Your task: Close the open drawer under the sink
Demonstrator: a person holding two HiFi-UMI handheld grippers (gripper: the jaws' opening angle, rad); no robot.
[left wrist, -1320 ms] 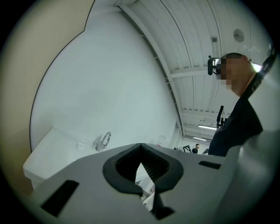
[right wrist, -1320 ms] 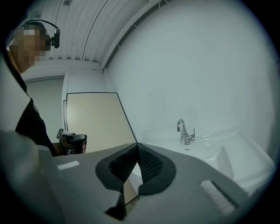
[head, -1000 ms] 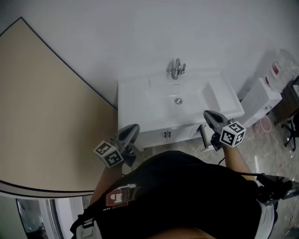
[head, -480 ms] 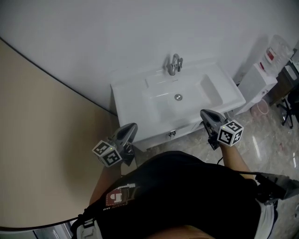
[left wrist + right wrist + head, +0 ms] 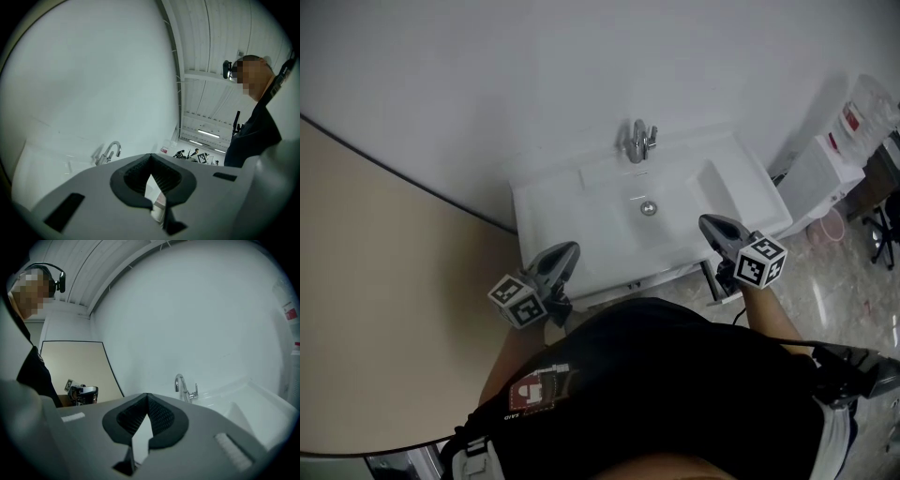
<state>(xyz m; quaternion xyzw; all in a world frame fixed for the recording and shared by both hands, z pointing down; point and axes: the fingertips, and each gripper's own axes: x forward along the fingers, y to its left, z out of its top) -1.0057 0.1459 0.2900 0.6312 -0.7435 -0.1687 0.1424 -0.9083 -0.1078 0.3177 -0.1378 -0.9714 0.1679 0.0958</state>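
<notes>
Washroom corner inside an industrial hall: white sink [image 5: 562,217], chrome tap [image 5: 638,141], ribbed ceiling [image 5: 211,51], strip lights [image 5: 208,134].

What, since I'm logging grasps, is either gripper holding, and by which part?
Nothing is held: the left gripper and the right gripper both have their jaws together, empty.

A plain white wall [image 5: 581,66] fills the back. A beige panel [image 5: 384,309] with a dark curved edge stands at the left. At the right, a glossy, pale marbled floor [image 5: 842,289] carries a white boxy unit [image 5: 823,178]. Strip lights [image 5: 207,134] glow under a ribbed white ceiling [image 5: 211,40].
</notes>
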